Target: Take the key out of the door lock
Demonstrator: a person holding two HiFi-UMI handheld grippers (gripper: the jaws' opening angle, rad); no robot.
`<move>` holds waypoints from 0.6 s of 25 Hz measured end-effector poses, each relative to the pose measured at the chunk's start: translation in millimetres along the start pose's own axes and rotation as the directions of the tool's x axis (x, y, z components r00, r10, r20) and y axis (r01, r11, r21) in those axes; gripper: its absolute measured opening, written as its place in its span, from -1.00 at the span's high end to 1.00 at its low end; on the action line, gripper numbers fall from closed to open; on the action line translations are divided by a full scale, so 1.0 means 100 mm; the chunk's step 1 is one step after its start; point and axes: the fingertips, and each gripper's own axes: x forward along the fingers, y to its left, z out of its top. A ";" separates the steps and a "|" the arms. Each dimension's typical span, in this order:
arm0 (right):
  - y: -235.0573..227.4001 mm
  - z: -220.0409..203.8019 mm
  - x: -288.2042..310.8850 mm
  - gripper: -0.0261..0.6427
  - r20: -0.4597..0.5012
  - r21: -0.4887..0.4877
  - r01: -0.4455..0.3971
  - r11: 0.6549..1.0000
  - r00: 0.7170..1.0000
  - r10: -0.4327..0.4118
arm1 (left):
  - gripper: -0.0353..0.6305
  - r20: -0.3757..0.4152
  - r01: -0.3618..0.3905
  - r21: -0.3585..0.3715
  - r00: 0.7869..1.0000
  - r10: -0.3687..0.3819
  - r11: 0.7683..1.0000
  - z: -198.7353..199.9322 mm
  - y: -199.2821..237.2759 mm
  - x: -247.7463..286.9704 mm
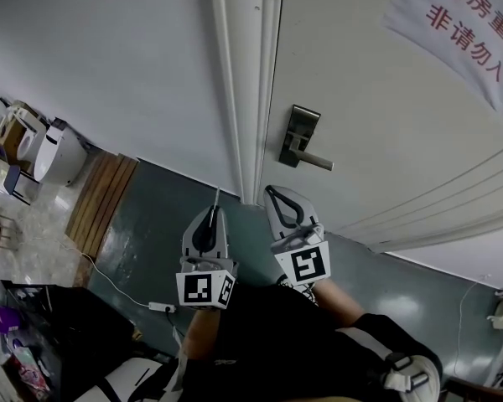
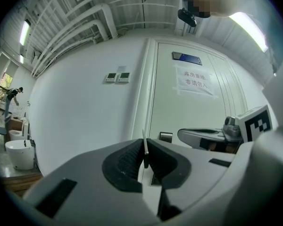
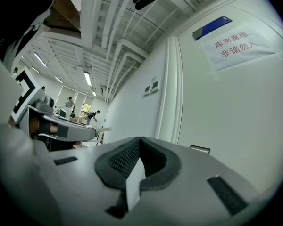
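Note:
In the head view the metal lock plate with its lever handle (image 1: pixel 298 141) sits on the white door (image 1: pixel 377 99), with no key showing in it. My left gripper (image 1: pixel 213 211) is below and left of the lock, well clear of the door. It is shut on a thin metal key (image 1: pixel 216 196) that pokes up past its tips. In the left gripper view the key (image 2: pixel 145 149) stands edge-on between the pads, and the lock plate (image 2: pixel 165 136) lies beyond. My right gripper (image 1: pixel 273 193) hangs beside it under the lock, shut with nothing in it (image 3: pixel 138 145).
A paper notice (image 1: pixel 461 23) with red print is taped on the door. The white door frame (image 1: pixel 247 82) runs down left of the lock. White toilets (image 1: pixel 54 153) and a wooden pallet (image 1: pixel 101 199) stand at the left, and a power strip (image 1: pixel 161 307) lies on the floor.

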 end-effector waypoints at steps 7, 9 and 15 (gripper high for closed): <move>0.01 -0.02 -0.04 0.89 -0.005 0.018 -0.004 1.000 1.000 0.004 | 0.78 0.008 0.006 0.003 1.000 -0.006 1.000 0.02 -0.04 -0.03; 0.01 -0.03 -0.05 0.89 -0.008 0.015 -0.004 1.000 1.000 0.004 | 0.78 0.008 0.006 0.003 1.000 -0.006 1.000 0.02 -0.05 -0.03; 0.01 -0.03 -0.07 0.89 -0.003 0.020 0.000 1.000 1.000 0.000 | 0.78 0.007 0.013 0.007 1.000 -0.013 1.000 0.01 -0.09 -0.05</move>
